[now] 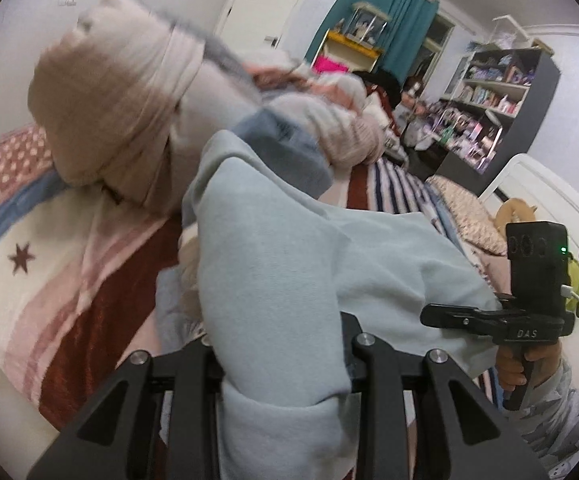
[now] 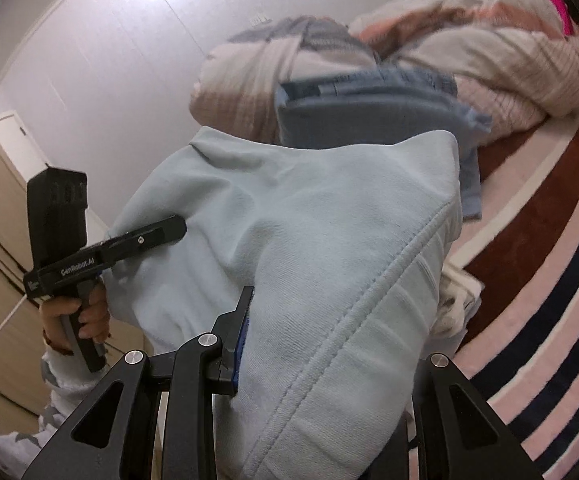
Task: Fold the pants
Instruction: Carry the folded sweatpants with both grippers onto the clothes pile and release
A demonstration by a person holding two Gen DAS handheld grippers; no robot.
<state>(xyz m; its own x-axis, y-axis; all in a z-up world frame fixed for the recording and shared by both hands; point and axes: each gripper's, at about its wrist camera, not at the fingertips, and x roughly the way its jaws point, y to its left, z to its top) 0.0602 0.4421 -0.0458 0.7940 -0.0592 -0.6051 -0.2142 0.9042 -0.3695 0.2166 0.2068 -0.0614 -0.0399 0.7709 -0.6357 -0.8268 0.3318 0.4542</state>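
A dark shelf unit [image 1: 501,92] against the far wall holds rows of small boxes and packets in purple, pink and white, too small to read, and a yellow-topped stand [image 1: 353,46] beside the teal curtain [image 1: 393,20] carries a framed box. The pants [image 1: 289,264] are pale blue, soft and fleecy like sweatpants, lifted off the bed and stretched between the two grippers as a thick bunched fold; in the right wrist view a double-stitched seam [image 2: 369,300] runs diagonally down the cloth, with a ribbed band beside it. The left gripper [image 1: 285,364] has its fingers pressed in on a wad of the pants, the cloth bulging out between them and spilling over the front. The right gripper [image 2: 321,360] is likewise clamped on the pants, its left finger with a blue pad [image 2: 241,336] flat against the fabric and the other finger buried under the cloth. Each gripper shows in the other's view, held by a bare hand [image 2: 77,316] on a pistol grip. Behind the pants sits a folded pair of blue jeans [image 2: 373,116] and a blurred heap of pink, beige and grey clothes [image 1: 121,104]. Underneath lies a plush bedspread [image 1: 49,280] in cream, pink, dark red and navy stripes with a small star
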